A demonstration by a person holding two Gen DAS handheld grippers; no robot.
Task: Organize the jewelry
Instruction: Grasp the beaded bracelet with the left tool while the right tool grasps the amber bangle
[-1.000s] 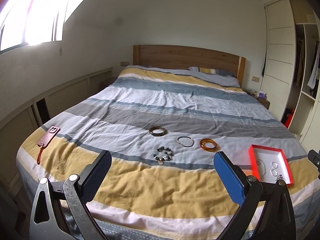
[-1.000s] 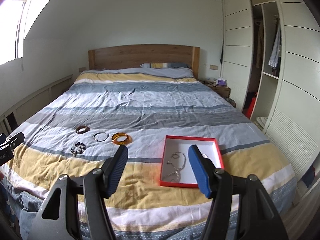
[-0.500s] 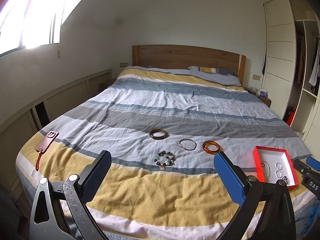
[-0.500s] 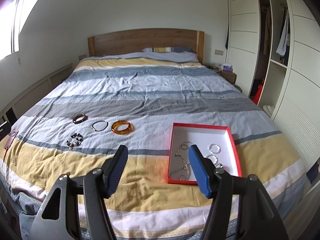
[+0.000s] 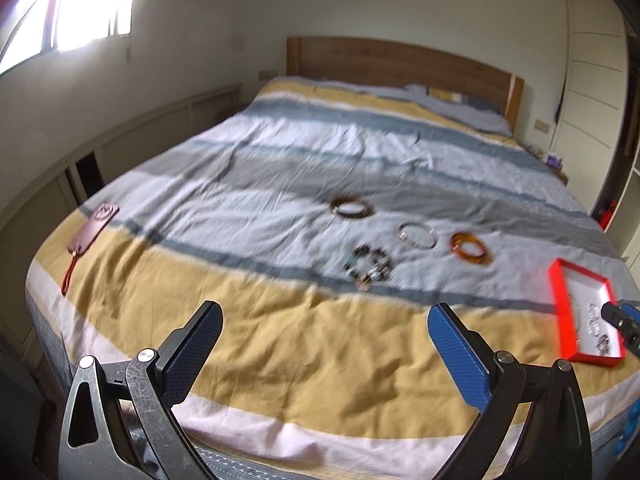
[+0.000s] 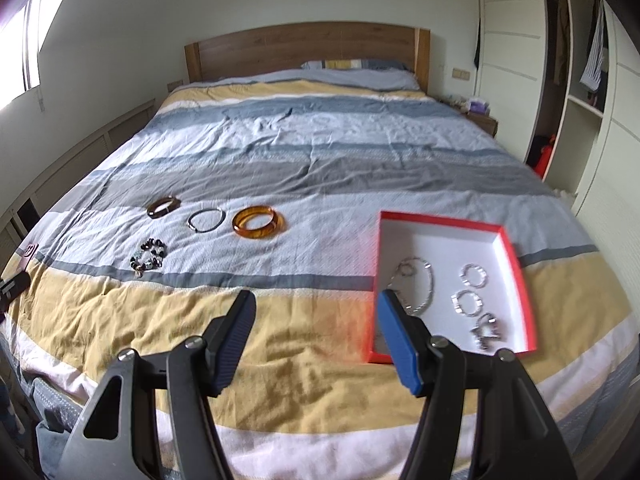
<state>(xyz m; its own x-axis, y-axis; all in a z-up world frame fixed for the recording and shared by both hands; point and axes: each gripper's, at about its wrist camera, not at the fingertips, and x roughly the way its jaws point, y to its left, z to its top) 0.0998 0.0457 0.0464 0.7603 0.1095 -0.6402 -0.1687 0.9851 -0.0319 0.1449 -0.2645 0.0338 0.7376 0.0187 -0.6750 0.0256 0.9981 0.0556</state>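
Four bracelets lie on the striped bed: a dark brown bangle (image 6: 163,206), a thin silver bangle (image 6: 205,219), an amber bangle (image 6: 259,221) and a beaded bracelet (image 6: 148,259). They also show in the left wrist view: brown bangle (image 5: 352,207), silver bangle (image 5: 417,235), amber bangle (image 5: 471,248), beaded bracelet (image 5: 368,266). A red box (image 6: 516,264) with a white inside holds a chain and several silver rings; in the left view the box (image 5: 560,304) sits at far right. My left gripper (image 5: 324,332) is open and empty above the bed's foot. My right gripper (image 6: 316,320) is open and empty, near the box's left edge.
A brown phone case with a strap (image 5: 90,232) lies at the bed's left edge. A wooden headboard (image 6: 308,48) stands at the far end. Wardrobe shelves (image 6: 576,92) are to the right. Low wall cabinets (image 5: 120,140) run along the left.
Both grippers have moved forward and lower over the foot of the bed, so the jewelry and the red box appear closer. Both jaws stay open.
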